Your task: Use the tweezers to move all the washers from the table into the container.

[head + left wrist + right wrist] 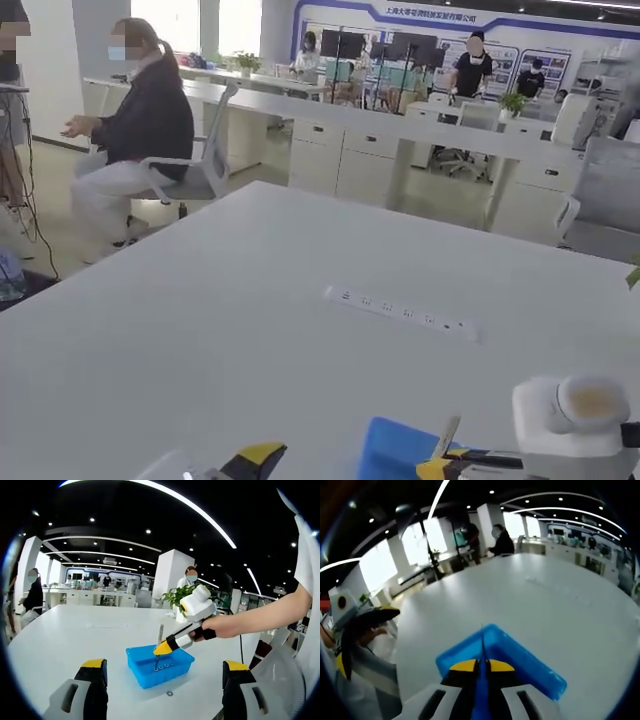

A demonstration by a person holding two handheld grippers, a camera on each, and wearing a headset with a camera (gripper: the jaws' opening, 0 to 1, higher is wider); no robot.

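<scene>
white table (250, 300) | blue container (159, 666) on it — one washer (170, 693) just beside | power strip (400, 312) lying mid-table

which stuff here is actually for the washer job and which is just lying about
For the job: slim metal tweezers shut in the right tongs; blue plastic rectangular container; small metal ring washers inside it; lone metal washer on the white table beside it.
Lying about: white power strip set in the table; green leafy plant behind.

Head view sits high, faces forward along the desk (250, 300); both gripper views sit low and close, sharing the blue container (167, 677).
</scene>
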